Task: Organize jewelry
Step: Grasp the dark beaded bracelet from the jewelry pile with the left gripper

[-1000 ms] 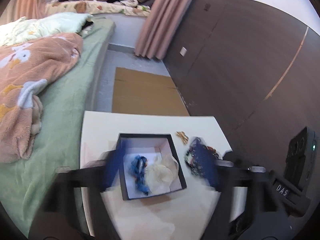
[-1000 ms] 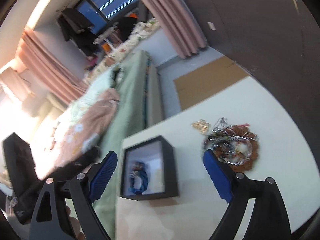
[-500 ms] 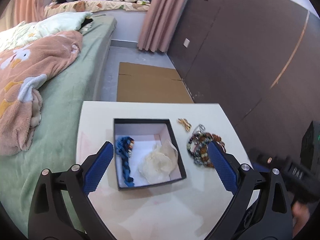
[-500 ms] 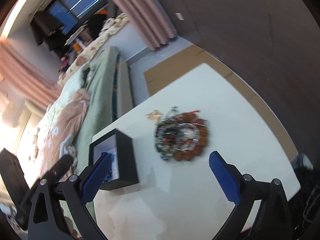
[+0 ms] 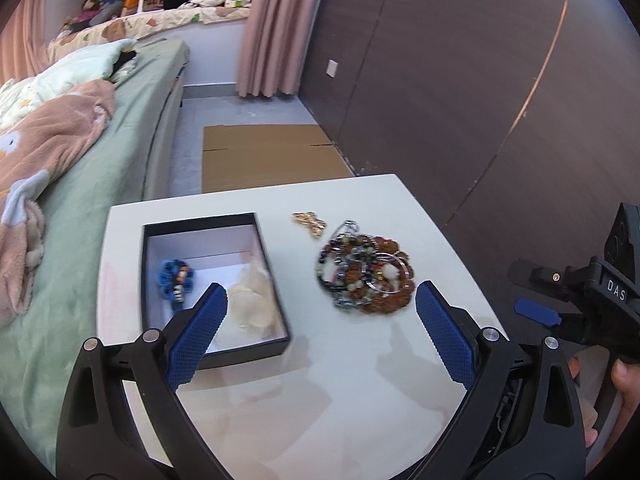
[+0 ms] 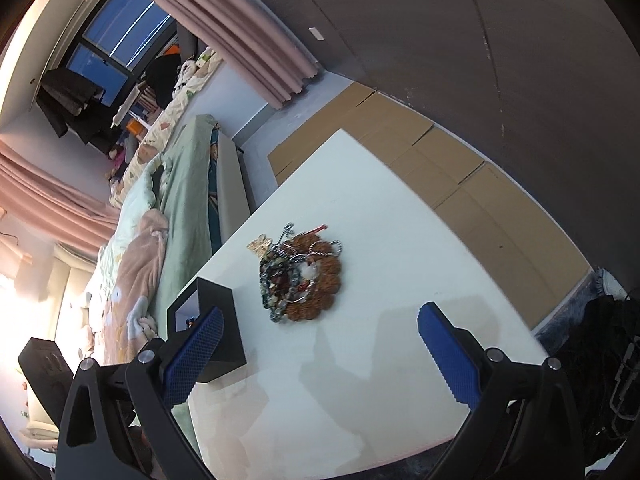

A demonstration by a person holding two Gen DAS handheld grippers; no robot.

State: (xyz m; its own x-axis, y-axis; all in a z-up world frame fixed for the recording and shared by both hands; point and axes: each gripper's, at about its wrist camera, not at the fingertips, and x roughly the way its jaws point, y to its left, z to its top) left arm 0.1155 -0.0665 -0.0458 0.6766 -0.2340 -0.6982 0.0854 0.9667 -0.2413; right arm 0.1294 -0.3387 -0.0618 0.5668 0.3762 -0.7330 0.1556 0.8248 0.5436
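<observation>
Hovering both claws over the white table (image 5: 352, 380), we keep the left claw (image 5: 320, 332) & right claw (image 6: 318, 354) spread wide, nothing gripped. Bracelet pile (image 5: 366, 274) lies just right of the black box (image 5: 276, 280), gold brooch (image 5: 310, 223) near the pile's far side. Inside the box: blue beaded piece (image 5: 176, 280), cream item (image 5: 252, 304).

The left gripper (image 5: 320, 322) hangs with jaws spread wide and nothing between them, its blue pads (image 5: 196, 334) reaching in from 7 and 5 o'clock. The right gripper (image 6: 318, 354) is likewise wide apart and empty. In the left view it shows at 3 o'clock, one blue pad visible, with the person's fingers (image 5: 624, 378) wrapped at its handle.
</observation>
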